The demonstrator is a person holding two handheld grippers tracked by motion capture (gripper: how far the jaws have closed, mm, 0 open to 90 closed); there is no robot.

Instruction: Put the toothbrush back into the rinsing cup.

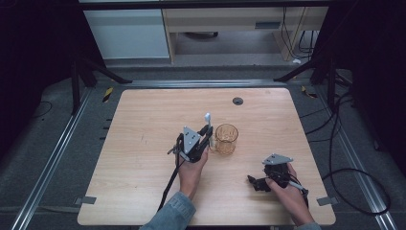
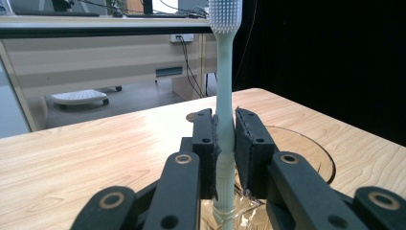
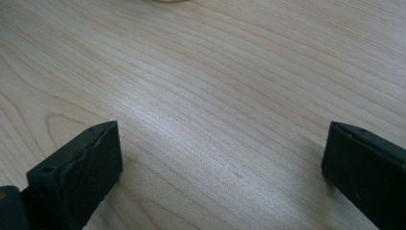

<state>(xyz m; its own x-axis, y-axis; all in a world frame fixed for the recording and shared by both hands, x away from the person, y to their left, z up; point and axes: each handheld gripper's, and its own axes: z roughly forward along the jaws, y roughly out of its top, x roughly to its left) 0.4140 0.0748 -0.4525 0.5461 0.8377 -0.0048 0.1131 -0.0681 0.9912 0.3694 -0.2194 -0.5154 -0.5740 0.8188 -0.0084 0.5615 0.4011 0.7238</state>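
Toothbrush (image 2: pixel 225 96) and glass cup (image 1: pixel 226 138), mid-counter.
I see a pale green toothbrush standing upright, bristled head topmost, handle end inside the clear amber-tinted cup, which stands upright.

Cup (image 1: pixel 226 138) sits mid-bench (image 1: pixel 143 120). Left tongs (image 1: pixel 208 135) just left of it, toothbrush (image 1: pixel 208 120) upright between the jaws, its lower end over the cup. Right tongs (image 1: pixel 252 182) near the front right, well apart from the cup.
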